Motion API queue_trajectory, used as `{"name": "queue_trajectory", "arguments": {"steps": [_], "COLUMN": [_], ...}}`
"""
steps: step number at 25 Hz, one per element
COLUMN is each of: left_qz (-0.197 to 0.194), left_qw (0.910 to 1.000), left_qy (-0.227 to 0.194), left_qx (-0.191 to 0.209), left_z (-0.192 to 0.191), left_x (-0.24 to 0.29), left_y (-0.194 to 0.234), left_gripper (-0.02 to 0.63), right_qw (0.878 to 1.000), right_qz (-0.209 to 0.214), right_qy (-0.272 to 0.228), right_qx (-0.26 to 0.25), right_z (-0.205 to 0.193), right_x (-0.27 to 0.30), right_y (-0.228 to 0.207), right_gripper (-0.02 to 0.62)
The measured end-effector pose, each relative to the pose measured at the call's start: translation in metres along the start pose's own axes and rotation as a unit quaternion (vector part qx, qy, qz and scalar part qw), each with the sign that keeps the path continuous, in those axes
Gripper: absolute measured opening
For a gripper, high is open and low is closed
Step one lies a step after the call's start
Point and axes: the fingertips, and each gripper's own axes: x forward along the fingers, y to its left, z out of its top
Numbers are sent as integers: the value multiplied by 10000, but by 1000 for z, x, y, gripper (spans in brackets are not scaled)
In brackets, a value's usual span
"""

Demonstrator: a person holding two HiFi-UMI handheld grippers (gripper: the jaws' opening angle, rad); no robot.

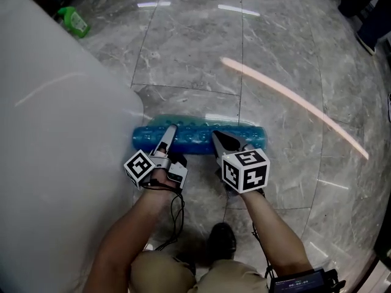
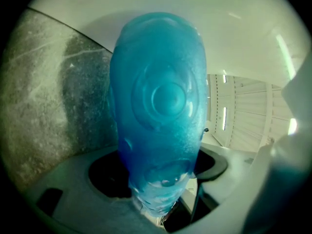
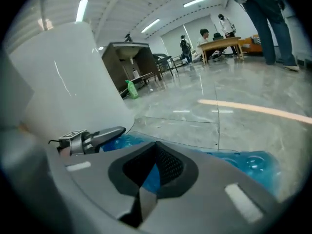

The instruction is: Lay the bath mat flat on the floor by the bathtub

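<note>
Beside my left knee rises the white bathtub [image 1: 55, 133], its rounded corner bulging out over the grey marble floor [image 1: 195, 54]. Far up along its edge lies a green bottle [image 1: 74, 21]. My left forearm [image 1: 131, 224] reaches forward close to the tub wall, wrist nearly level, and my left gripper [image 1: 168, 132] points ahead onto the left part of the blue bath mat [image 1: 195, 138]. The mat is rolled into a bumpy tube that lies crosswise on the floor, its left end just beside the tub's corner. My left fingers stand wide and pinch the roll between them; from that gripper's own view the blue mat [image 2: 161, 106] fills the middle, with the tub wall behind it. Just right of that, my right forearm [image 1: 275, 224] comes in from the lower right and the wrist tips downward, so my right gripper [image 1: 219, 138] slants down to the near edge of the roll at about its middle. Its fingers are pressed together, with blue showing just behind the tips; I cannot tell whether they catch any of the mat. My dark shoe [image 1: 221, 240] sits between my forearms. Further right, a pale orange stripe [image 1: 293, 102] runs diagonally across the tiles, well apart from the mat.
</note>
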Motion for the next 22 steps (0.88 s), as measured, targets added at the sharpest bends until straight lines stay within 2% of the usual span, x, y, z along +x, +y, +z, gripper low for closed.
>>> {"name": "queue_trajectory", "arguments": {"steps": [2,5,7,11,15,16,18,20,22], "left_qz": [-51,-80,-20,268,690,721,764,774,754], "left_qw": [9999,9994,9992,9986,9955,9951,9948,9948,9951], "left_qy": [141,276,332,399,403,423,489,549,550], "left_qx": [-37,-170,-200,-199,-506,-526,-462,-358,-327], "left_z": [-2,-6,-9,-13,-15,-16,-19,-20,-20], "left_x": [0,-6,-10,-14,-23,-23,-24,-23,-24], "left_y": [-5,-8,-7,-3,11,11,11,10,8], "left_gripper": [375,446,448,462,474,470,462,449,442], "right_qw": [9999,9997,9995,9993,9982,9971,9896,9751,9596], "right_qz": [-12,-24,-33,5,-57,-99,-117,104,397], "right_qy": [100,208,224,190,125,70,-75,-134,76], "right_qx": [-59,-157,-207,-308,-576,-755,-1430,-2212,-2786], "right_z": [0,-4,-6,-8,-10,-7,0,2,-11], "right_x": [3,4,3,2,-1,-5,-13,-14,-5], "right_y": [0,2,3,5,8,11,26,52,77], "right_gripper": [3,2,2,2,2,2,12,51,86]}}
